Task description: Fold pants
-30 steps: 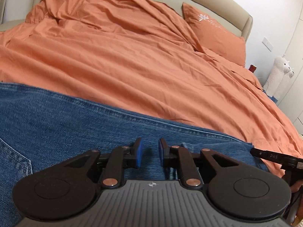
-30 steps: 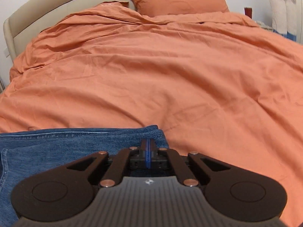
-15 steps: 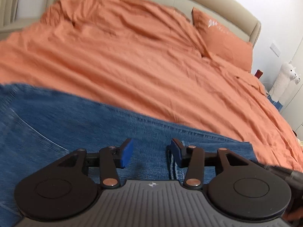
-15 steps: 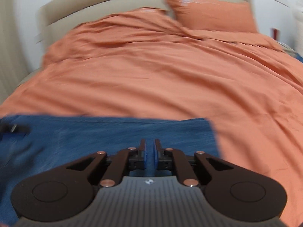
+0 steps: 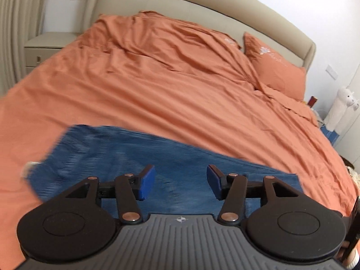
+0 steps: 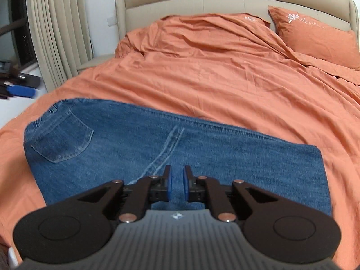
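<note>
Blue denim pants [image 6: 157, 148] lie folded flat on the orange bedcover [image 6: 225, 78], back pocket up at the left. In the left wrist view the pants [image 5: 139, 157] look blurred. My left gripper [image 5: 180, 184] is open wide and empty, raised above the pants. My right gripper [image 6: 176, 185] is open a small way and empty, above the near edge of the pants.
An orange pillow [image 6: 315, 33] lies at the beige headboard [image 6: 202, 2]. A nightstand [image 5: 47, 47] stands left of the bed. Curtains [image 6: 58, 29] hang at the left. A white plush toy [image 5: 342, 105] stands at the right.
Both grippers have let go of the pants, opened and pulled back and up. The left one opened wide. More of the folded pants shows now.
</note>
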{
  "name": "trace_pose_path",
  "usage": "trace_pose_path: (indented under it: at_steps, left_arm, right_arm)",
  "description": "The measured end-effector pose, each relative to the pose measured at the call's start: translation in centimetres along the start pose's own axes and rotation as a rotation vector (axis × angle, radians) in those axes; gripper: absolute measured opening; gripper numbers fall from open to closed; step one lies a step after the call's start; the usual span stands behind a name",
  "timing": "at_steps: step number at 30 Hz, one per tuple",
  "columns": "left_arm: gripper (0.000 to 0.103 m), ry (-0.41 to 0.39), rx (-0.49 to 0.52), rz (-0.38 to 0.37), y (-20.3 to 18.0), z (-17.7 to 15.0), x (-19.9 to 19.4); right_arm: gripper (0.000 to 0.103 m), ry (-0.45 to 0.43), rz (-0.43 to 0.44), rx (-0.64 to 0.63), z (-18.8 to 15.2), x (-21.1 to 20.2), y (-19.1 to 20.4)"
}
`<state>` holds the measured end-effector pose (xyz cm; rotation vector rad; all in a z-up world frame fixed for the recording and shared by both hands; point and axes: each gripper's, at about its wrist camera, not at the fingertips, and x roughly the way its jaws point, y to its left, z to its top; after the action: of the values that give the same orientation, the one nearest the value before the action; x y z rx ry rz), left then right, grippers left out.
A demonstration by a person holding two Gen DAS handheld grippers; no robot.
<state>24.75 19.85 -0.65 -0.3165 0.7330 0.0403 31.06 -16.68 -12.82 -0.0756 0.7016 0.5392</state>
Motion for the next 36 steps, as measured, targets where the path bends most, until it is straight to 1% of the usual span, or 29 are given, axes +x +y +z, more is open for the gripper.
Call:
trace_pose_path:
  at_steps: [1,3,5,6,7,9,12,13,16,19,20,22,23,25,26,28,30,31,32,33,34,35,36]
  left_arm:
    - [0.065,0.008,-0.001,0.009,1.2,0.1,-0.7]
    - [0.071,0.033,-0.026,0.018,4.0,0.2,-1.8]
    - [0.084,0.048,-0.079,0.012,6.9,-0.2,-2.4]
    - [0.086,0.047,-0.125,0.023,8.5,-0.5,-2.6]
    - [0.086,0.044,-0.177,0.034,9.9,-1.0,-2.7]
    - [0.086,0.038,-0.297,0.024,13.0,-2.3,-2.3]
    - [0.086,-0.018,-0.5,0.0,17.0,-4.9,-0.9]
    - [0.086,-0.025,-0.564,-0.008,18.2,-5.8,-0.2]
    - [0.086,-0.036,-0.685,-0.028,20.8,-7.5,2.5]
    - [0.086,-0.031,-0.739,-0.023,22.4,-8.4,5.3]
    - [0.084,-0.029,-0.749,-0.027,22.7,-8.5,6.2]
    - [0.082,-0.04,-0.748,-0.03,23.1,-8.4,7.2]
    - [0.082,-0.048,-0.744,-0.029,23.1,-8.2,7.7]
    - [0.082,-0.041,-0.722,-0.012,23.0,-7.6,8.5]
    - [0.083,-0.037,-0.699,0.002,22.7,-7.4,8.9]
    - [0.083,-0.029,-0.65,0.037,22.1,-6.9,9.5]
    - [0.079,-0.025,-0.631,0.066,21.7,-6.4,9.9]
    - [0.075,-0.023,-0.625,0.08,21.6,-6.4,9.9]
    - [0.062,-0.023,-0.618,0.091,21.4,-6.3,9.8]
    - [0.052,-0.024,-0.618,0.116,21.3,-6.3,9.7]
    - [0.044,-0.025,-0.627,0.12,21.4,-6.2,9.5]
    - [0.036,-0.028,-0.647,0.113,21.5,-6.2,9.3]
    - [0.033,-0.032,-0.662,0.113,21.5,-6.0,9.0]
  right_arm:
    - [0.014,0.006,-0.008,0.002,-0.1,0.3,0.0]
    - [0.014,0.011,-0.011,0.01,-0.3,0.4,0.0]
    - [0.014,0.008,0.003,0.031,-0.5,0.8,-0.1]
    - [0.014,0.004,0.006,0.038,-0.5,1.0,-0.1]
    - [0.014,0.001,0.002,0.039,-0.6,1.3,-0.1]
    - [0.014,-0.009,-0.006,0.037,-0.5,1.8,0.1]
    - [0.014,-0.017,0.015,0.037,-0.6,2.5,0.4]
    - [0.014,-0.017,0.022,0.033,-0.7,2.7,0.6]
    - [0.014,-0.008,0.025,0.014,-0.9,3.6,0.6]
    - [0.014,-0.003,0.033,0.028,-1.1,4.1,0.1]
    - [0.014,-0.003,0.033,0.028,-1.1,4.1,0.1]
    - [0.014,0.004,0.034,0.034,-1.2,4.6,-0.2]
    - [0.014,0.007,0.035,0.038,-1.2,4.8,-0.3]
    - [0.016,0.021,0.043,0.056,-1.2,5.5,-0.5]
    - [0.016,0.035,0.063,0.089,-1.2,6.1,-0.8]
    - [0.016,0.038,0.069,0.097,-1.2,6.4,-0.9]
    - [0.016,0.043,0.072,0.1,-1.2,6.8,-1.0]
    - [0.016,0.045,0.073,0.108,-1.2,6.9,-1.0]
    - [0.016,0.045,0.074,0.112,-1.2,6.9,-1.0]
    - [0.016,0.045,0.074,0.112,-1.2,6.9,-1.0]
    - [0.016,0.045,0.075,0.115,-1.2,6.8,-1.0]
    - [0.016,0.045,0.075,0.119,-1.2,6.6,-1.0]
    - [0.016,0.045,0.075,0.126,-1.1,6.4,-1.1]
